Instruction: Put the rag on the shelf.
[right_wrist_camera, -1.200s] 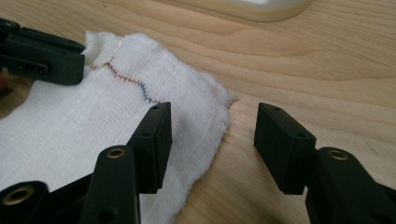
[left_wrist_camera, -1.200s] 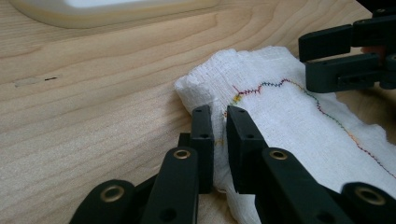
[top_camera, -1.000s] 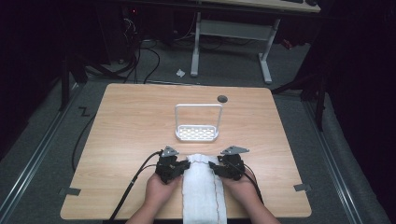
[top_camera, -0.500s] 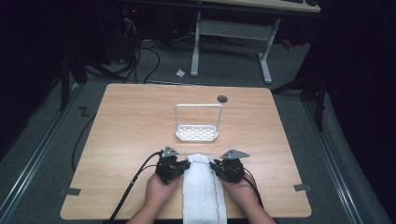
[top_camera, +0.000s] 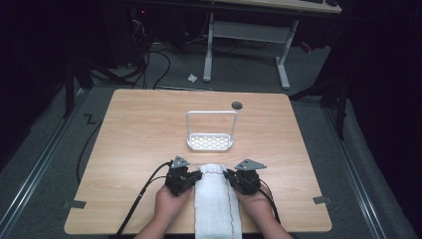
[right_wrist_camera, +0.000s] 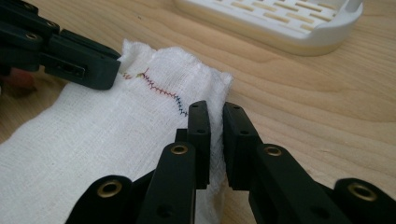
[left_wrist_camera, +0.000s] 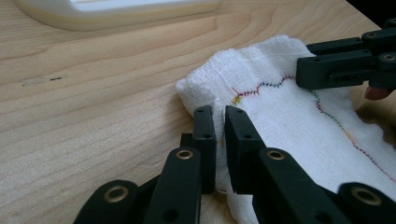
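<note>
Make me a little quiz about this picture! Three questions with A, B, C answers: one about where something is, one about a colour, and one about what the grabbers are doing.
1. Where is the white plastic slotted rack?
A. beyond the cloth
B. on the floor
C. under the cloth

2. What colour is the folded woven cloth?
A. blue
B. white
C. black

3. What are the left gripper and right gripper doing?
A. wide open in the air
B. holding the rack
C. each pinching a cloth edge

Answers: 1 A, the rack stands farther up the wooden table. 2 B, white with wavy coloured stitching. 3 C, each pair of jaws is closed on a side edge.
</note>
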`<state>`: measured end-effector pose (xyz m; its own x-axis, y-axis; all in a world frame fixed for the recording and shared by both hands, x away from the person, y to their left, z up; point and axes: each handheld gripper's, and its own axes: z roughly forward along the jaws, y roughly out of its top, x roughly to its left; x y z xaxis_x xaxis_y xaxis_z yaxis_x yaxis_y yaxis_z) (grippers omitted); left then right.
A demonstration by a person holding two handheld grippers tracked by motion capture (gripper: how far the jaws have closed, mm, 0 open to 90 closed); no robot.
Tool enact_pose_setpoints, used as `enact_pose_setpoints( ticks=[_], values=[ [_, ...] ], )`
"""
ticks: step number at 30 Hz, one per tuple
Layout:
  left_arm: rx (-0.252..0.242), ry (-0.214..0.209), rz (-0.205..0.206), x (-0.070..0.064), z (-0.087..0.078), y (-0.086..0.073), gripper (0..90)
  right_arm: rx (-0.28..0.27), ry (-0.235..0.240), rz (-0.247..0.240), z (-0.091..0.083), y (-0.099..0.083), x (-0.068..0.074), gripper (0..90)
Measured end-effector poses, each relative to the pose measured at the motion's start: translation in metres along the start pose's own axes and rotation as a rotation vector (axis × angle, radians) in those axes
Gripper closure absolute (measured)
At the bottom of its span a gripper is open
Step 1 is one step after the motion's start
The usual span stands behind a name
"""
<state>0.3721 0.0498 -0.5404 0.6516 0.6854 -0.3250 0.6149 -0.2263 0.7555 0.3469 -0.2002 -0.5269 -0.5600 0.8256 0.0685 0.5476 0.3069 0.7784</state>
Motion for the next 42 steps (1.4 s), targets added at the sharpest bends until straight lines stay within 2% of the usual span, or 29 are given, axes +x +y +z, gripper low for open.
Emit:
enact_pose_setpoints(
  ticks=[5, 6, 8, 15, 19, 21, 24, 26, 27, 30, 32, 42],
  values=[
    [-0.039, -0.017, -0.014, 0.000, -0.006, 0.000, 83.4, -0.022, -0.001, -0.004, -0.004, 0.002, 0.003, 82.7],
    [-0.053, -0.024, -0.018, 0.000, -0.009, 0.000, 83.4, -0.031, -0.008, -0.026, -0.006, 0.003, 0.005, 82.7],
    [-0.086, -0.034, -0.015, -0.003, -0.015, 0.002, 83.4, -0.043, -0.010, -0.027, -0.009, 0.004, 0.007, 82.7],
    [-0.126, -0.034, 0.001, -0.008, -0.027, 0.008, 83.6, -0.090, -0.021, -0.046, -0.017, 0.009, 0.011, 82.6],
    [-0.166, -0.029, 0.029, -0.012, -0.038, 0.017, 83.8, -0.139, -0.031, -0.064, -0.024, 0.017, 0.014, 82.6],
    [-0.171, -0.029, 0.036, -0.013, -0.040, 0.019, 83.8, -0.155, -0.032, -0.070, -0.027, 0.020, 0.014, 82.6],
    [-0.213, -0.025, 0.060, -0.019, -0.050, 0.027, 83.8, -0.178, -0.039, -0.086, -0.033, 0.027, 0.016, 82.5],
    [-0.223, -0.024, 0.069, -0.021, -0.053, 0.030, 83.9, -0.189, -0.042, -0.094, -0.035, 0.030, 0.016, 82.5],
    [-0.244, -0.020, 0.080, -0.025, -0.059, 0.035, 83.9, -0.217, -0.047, -0.101, -0.042, 0.036, 0.018, 82.5],
    [-0.263, -0.019, 0.092, -0.028, -0.064, 0.041, 84.0, -0.250, -0.054, -0.107, -0.049, 0.044, 0.020, 82.5],
    [-0.286, -0.014, 0.111, -0.031, -0.072, 0.050, 84.1, -0.276, -0.056, -0.106, -0.054, 0.050, 0.021, 82.4],
    [-0.362, -0.003, 0.155, -0.037, -0.094, 0.080, 84.2, -0.376, -0.061, -0.118, -0.076, 0.080, 0.023, 82.5]
  ],
)
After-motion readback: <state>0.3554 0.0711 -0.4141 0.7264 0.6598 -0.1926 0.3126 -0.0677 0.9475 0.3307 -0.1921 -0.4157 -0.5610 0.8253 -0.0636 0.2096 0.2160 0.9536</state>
